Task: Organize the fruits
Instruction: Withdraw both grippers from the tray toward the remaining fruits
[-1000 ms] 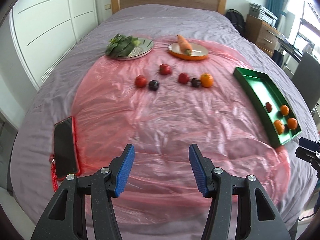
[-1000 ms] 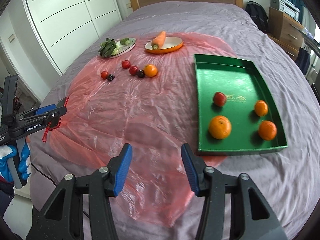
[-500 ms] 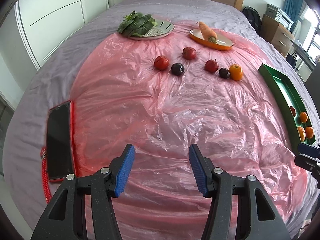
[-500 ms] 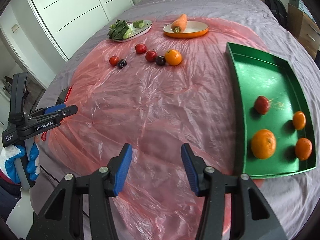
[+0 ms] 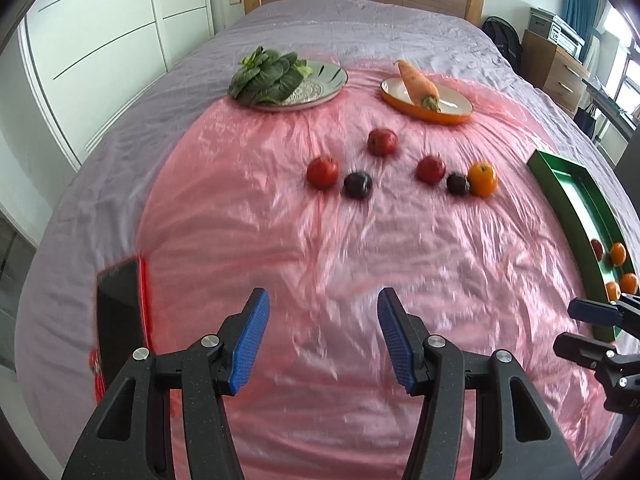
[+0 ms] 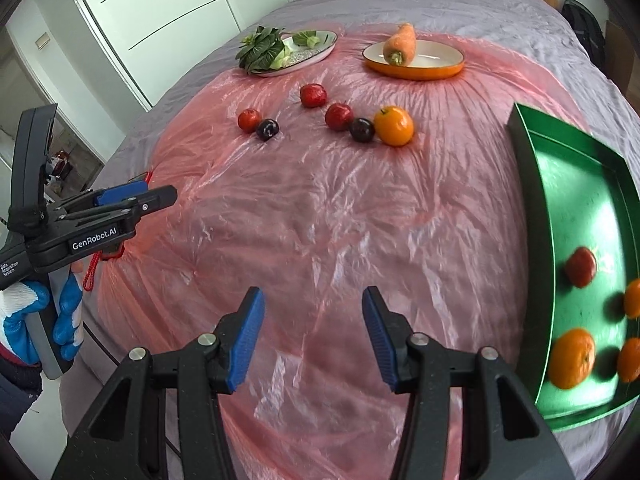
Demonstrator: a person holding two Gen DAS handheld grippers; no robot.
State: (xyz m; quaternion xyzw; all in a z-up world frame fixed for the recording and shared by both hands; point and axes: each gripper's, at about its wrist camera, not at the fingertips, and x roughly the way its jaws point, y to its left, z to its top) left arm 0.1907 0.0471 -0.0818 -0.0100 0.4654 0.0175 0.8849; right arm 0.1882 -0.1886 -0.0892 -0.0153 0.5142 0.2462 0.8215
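Loose fruit lies on a pink plastic sheet (image 5: 320,248) over the bed: three red fruits (image 5: 322,171) (image 5: 382,142) (image 5: 431,168), two dark plums (image 5: 357,185) (image 5: 457,183) and an orange (image 5: 482,179). In the right wrist view the same orange (image 6: 393,125) sits far ahead. A green tray (image 6: 532,216) at the right holds a red fruit (image 6: 581,267) and three oranges (image 6: 572,358). My left gripper (image 5: 322,336) and my right gripper (image 6: 312,332) both hover open over bare sheet, well short of the fruit, nothing between the fingers.
A plate of leafy greens (image 5: 280,80) and an orange dish with a carrot (image 5: 426,98) stand at the far side. A phone in a red case (image 5: 118,320) lies at the left. A gloved hand (image 6: 36,320) holds the left gripper. Wardrobe doors stand to the left.
Both grippers have moved forward and down over the sheet, so the loose fruit looms larger. The tray has slid toward the right edge of both views. Neither opening has changed.
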